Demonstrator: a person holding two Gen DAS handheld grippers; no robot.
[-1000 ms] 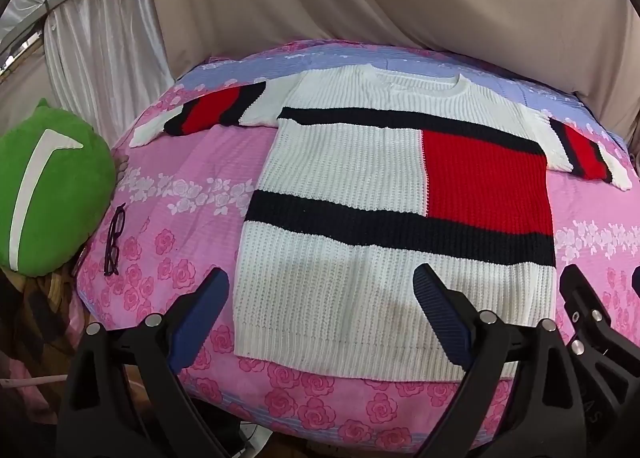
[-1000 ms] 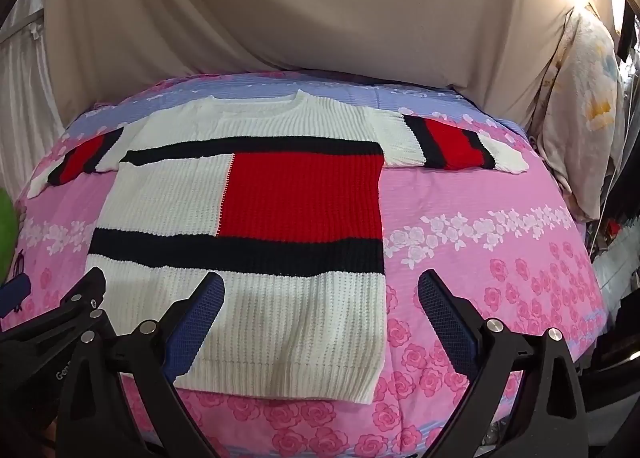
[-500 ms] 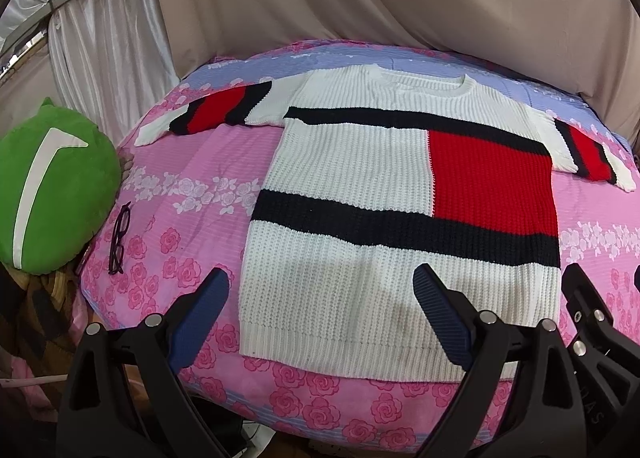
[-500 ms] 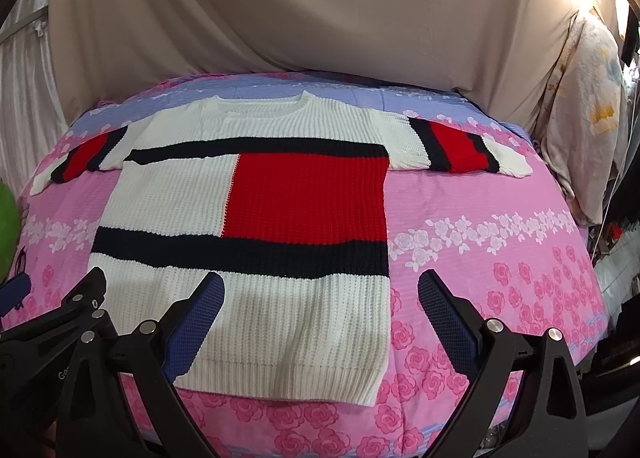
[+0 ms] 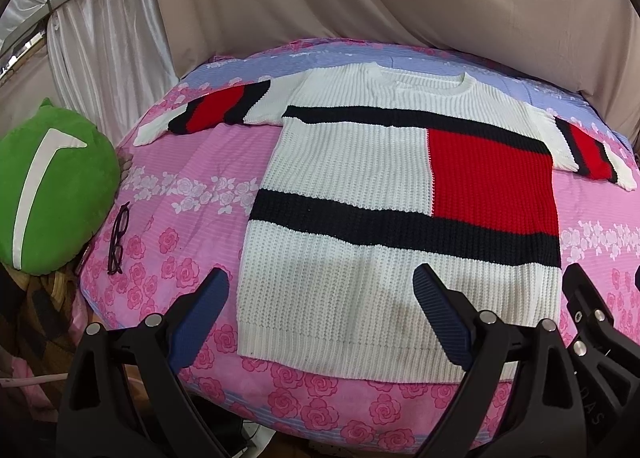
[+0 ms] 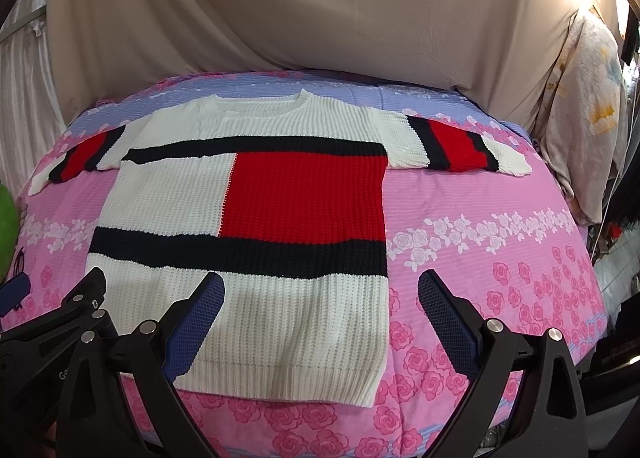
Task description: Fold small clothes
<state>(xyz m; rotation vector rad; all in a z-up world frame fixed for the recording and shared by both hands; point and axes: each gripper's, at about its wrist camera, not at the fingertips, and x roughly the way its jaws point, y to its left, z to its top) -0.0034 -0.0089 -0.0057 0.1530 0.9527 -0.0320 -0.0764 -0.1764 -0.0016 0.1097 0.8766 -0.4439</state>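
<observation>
Since nothing is folded yet, sweater (image 5: 400, 193) lies flat, sleeves spread, on the pink floral bedspread (image 5: 192, 185); hem nearest. Left gripper (image 5: 320, 318) and right gripper (image 6: 320, 310) both hover over the hem, claws spread wide, holding nothing. Best start: pinch each sleeve cuff or hem corner cleanly, one knit layer pair, lift evenly, avoid dragging the bedspread

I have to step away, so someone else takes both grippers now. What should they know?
Left gripper: open, empty, above the sweater's bottom hem.
Right gripper: open, empty, above the hem's right corner.
The sweater lies flat, face up on the pink bed cover, both sleeves spread out.
Done: it is laid out; no fold made.
Left: fold the sleeves in, then the body.
Glasses lie near the bed's left edge.
</observation>
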